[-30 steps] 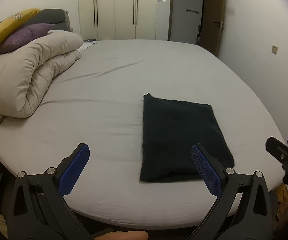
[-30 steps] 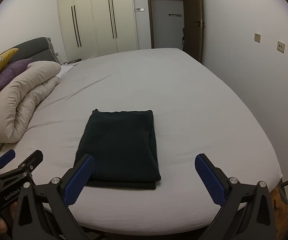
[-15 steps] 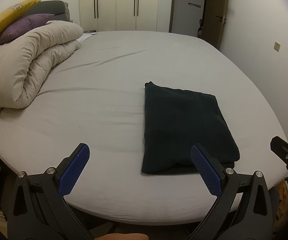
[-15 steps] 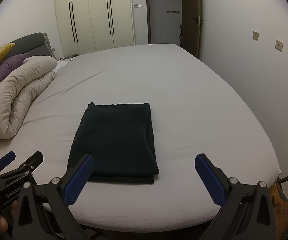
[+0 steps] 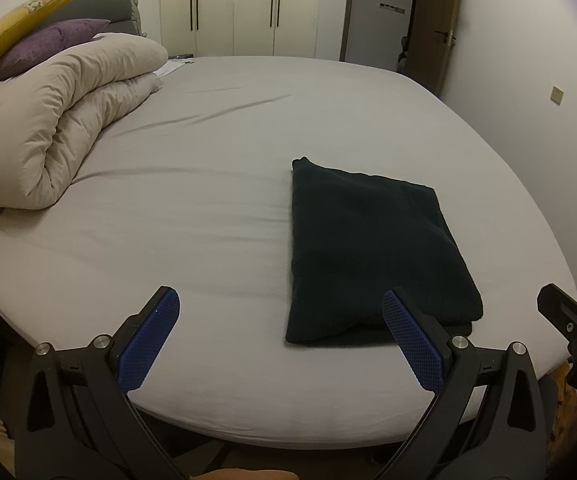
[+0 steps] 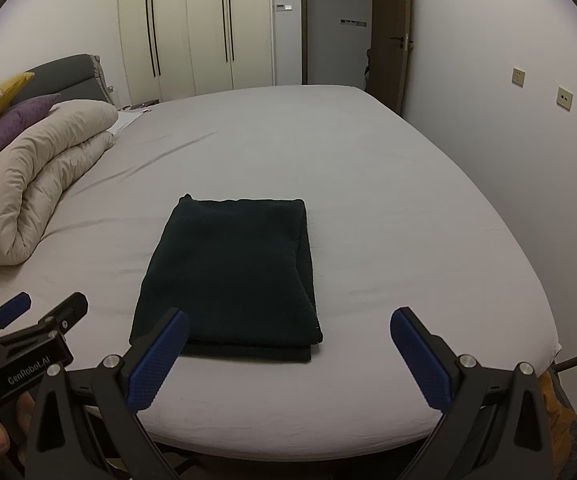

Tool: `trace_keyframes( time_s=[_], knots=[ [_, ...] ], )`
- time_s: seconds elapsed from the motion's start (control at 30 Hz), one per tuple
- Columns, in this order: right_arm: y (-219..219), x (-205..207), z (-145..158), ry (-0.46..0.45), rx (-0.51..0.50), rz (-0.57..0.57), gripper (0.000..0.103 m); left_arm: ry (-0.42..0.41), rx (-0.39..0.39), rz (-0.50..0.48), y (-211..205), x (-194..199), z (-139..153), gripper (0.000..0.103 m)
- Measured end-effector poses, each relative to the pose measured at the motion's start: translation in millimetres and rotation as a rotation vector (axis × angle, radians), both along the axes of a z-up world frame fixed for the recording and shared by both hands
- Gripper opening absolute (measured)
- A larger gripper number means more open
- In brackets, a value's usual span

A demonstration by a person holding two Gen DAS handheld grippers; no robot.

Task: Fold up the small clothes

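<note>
Now, cloth: dark folded cloth (image 6: 230,272) lies flat on the bed (image 6: 368,200), near its front edge
Left claw (image 5: 280,320): wide apart, holding nothing
Right claw (image 6: 288,336): wide apart, holding nothing
Hard to see: cloth's near edge, partly behind blue fingertips (image 6: 156,360)

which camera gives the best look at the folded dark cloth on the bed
The right wrist view: the folded dark cloth lies near the centre, with all four edges and its stacked near edge visible. The left wrist view shows it off to the right, skewed, its near edge partly behind a gripper finger.
</note>
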State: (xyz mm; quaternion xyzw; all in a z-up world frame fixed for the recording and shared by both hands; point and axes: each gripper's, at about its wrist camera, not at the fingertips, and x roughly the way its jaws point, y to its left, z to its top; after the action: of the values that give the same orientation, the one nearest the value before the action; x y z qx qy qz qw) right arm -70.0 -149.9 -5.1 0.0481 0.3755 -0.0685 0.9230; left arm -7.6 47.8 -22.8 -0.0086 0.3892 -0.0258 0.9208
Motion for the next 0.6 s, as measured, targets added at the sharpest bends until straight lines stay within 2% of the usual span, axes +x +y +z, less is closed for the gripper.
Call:
trace_keyframes(
  time_s=[0.6],
  knots=[
    [-4.0,-1.5,-2.1,0.007,0.011,-0.003,0.103,-0.002,0.017,-0.006,-1.1,2.8,-3.7,0.103]
  ],
)
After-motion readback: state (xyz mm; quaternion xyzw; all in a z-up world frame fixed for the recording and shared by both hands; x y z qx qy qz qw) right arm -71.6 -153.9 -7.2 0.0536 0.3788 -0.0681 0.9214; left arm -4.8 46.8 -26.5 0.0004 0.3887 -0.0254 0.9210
